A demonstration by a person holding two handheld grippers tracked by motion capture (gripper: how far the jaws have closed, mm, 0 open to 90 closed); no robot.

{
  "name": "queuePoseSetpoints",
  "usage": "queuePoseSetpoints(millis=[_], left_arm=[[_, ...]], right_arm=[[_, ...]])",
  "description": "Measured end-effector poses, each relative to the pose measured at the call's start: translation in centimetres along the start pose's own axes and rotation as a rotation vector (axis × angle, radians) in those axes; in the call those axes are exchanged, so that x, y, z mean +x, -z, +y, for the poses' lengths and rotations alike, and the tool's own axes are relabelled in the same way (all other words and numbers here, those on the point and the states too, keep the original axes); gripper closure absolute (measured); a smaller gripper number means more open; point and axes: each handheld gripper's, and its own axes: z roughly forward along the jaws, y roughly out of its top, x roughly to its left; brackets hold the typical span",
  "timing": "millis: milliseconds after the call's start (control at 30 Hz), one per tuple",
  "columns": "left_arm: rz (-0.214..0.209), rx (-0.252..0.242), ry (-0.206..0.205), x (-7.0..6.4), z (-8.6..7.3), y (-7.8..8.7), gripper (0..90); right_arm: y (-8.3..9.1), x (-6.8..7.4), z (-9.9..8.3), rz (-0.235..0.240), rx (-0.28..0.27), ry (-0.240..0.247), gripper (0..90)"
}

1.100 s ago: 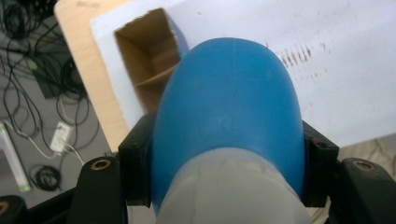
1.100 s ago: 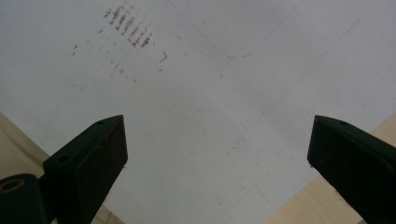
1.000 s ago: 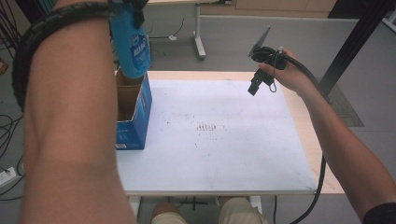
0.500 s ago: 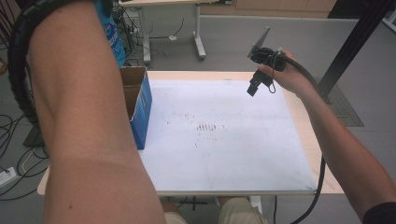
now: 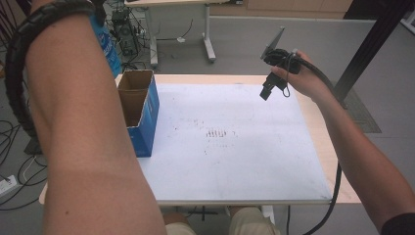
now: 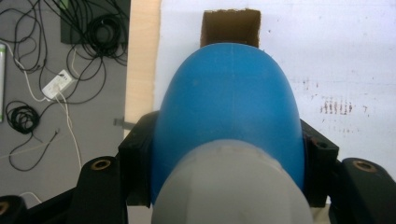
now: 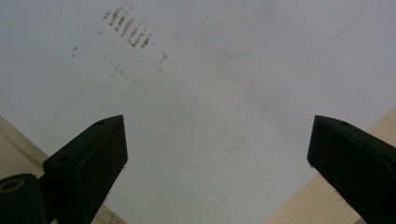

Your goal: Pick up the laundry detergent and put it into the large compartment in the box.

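Left gripper view looks straight down along a blue plastic bottle with a pale grey cap [image 6: 229, 116], which the left claw [image 6: 229, 154] clamps between its two black jaws, one pressed against each side of the blue body. The cap end lies nearest the camera and the rounded blue body points away from it. Beyond the far end of the bottle, well below it, sits the open top of a brown cardboard box with blue printed sides [image 6: 230, 27], standing on the white-topped counter [image 6: 336, 56] near its wooden edge.

From the high view, the person's raised left forearm [image 5: 83, 127] covers much of the left side, and a strip of the blue bottle [image 5: 108, 46] shows past it, held up in the air above and behind the box [image 5: 139, 110]. The box stands upright at the counter's [image 5: 235, 161] left side, its top open.

At the far right of the counter, the right claw [image 5: 266, 90] hangs above the surface, tilted downward. The right gripper view shows its black jaws spread wide apart with nothing between them, over bare white counter [image 7: 210, 116] marked by faint reddish smudges [image 7: 128, 30]
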Motion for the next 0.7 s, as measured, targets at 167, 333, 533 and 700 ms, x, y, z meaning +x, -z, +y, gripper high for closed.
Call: queuePoseSetpoints(millis=[167, 333, 533, 700], left_arm=[[-0.001, 0.008, 0.001, 0.2, 0.1, -1.0, 37.4], [0.007, 0.009, 0.002, 0.3, 0.1, -2.1, 37.4], [-0.001, 0.021, 0.005, 0.6, 0.1, -3.8, 37.4], [-0.006, 0.032, 0.009, 0.7, 0.2, -5.4, 37.4]], right_arm=[[0.0, 0.0, 0.0, -0.001, 0.001, 0.0, 5.0], [0.0, 0.0, 0.0, -0.001, 0.001, 0.002, 5.0], [-0.2, 0.2, 0.2, 0.0, 0.007, 0.004, 5.0], [-0.2, 0.2, 0.3, 0.0, 0.006, 0.01, 5.0]])
